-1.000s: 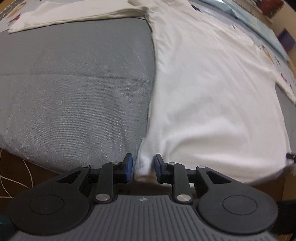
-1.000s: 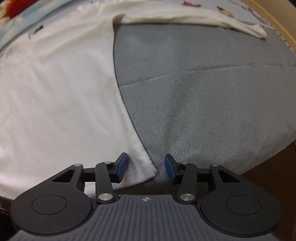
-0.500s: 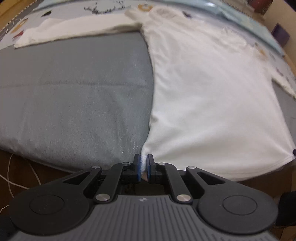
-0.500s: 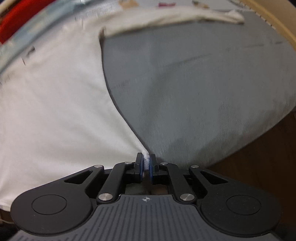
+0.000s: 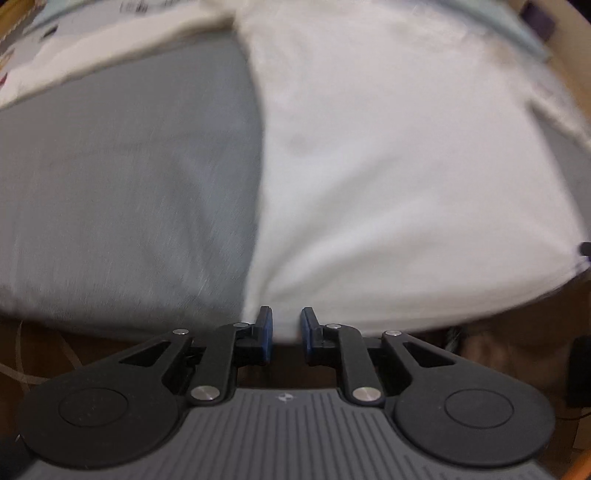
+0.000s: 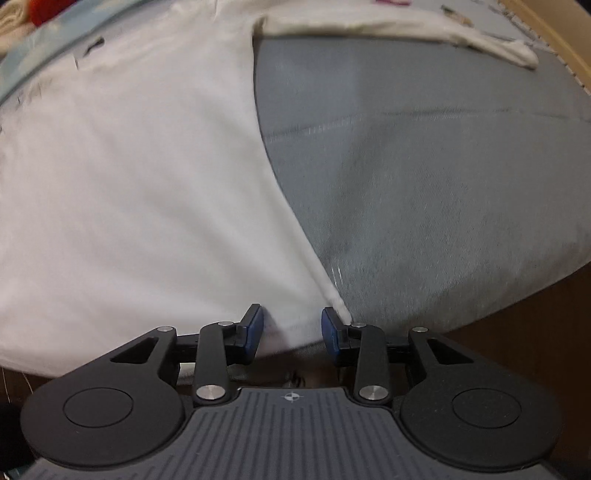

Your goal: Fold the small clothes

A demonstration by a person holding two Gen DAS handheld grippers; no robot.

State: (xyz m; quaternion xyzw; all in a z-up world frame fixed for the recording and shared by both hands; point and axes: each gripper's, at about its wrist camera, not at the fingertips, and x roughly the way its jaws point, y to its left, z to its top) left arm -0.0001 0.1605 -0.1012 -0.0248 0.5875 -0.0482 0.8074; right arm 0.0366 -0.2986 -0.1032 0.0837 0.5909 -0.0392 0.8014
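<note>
A white long-sleeved shirt [image 5: 399,158] lies spread flat on a grey cushion [image 5: 122,177], its hem toward me. My left gripper [image 5: 287,325] is open, with the shirt's bottom-left hem corner lying between its blue pads. In the right wrist view the same shirt [image 6: 140,177] fills the left half, one sleeve [image 6: 399,26] stretched along the far edge. My right gripper [image 6: 291,326] is open, with the bottom-right hem corner lying between its pads. Both views are motion-blurred.
The grey cushion [image 6: 443,177] ends in a rounded front edge just past the grippers, with dark brown floor [image 6: 535,325] below. A patterned light-blue sheet [image 5: 26,37] lies beyond the shirt. A red item [image 6: 48,9] sits at the far left.
Both grippers were shut on the hem corners half a second ago and have opened, leaving the corners lying on the cushion. Both views have moved closer to the shirt.
</note>
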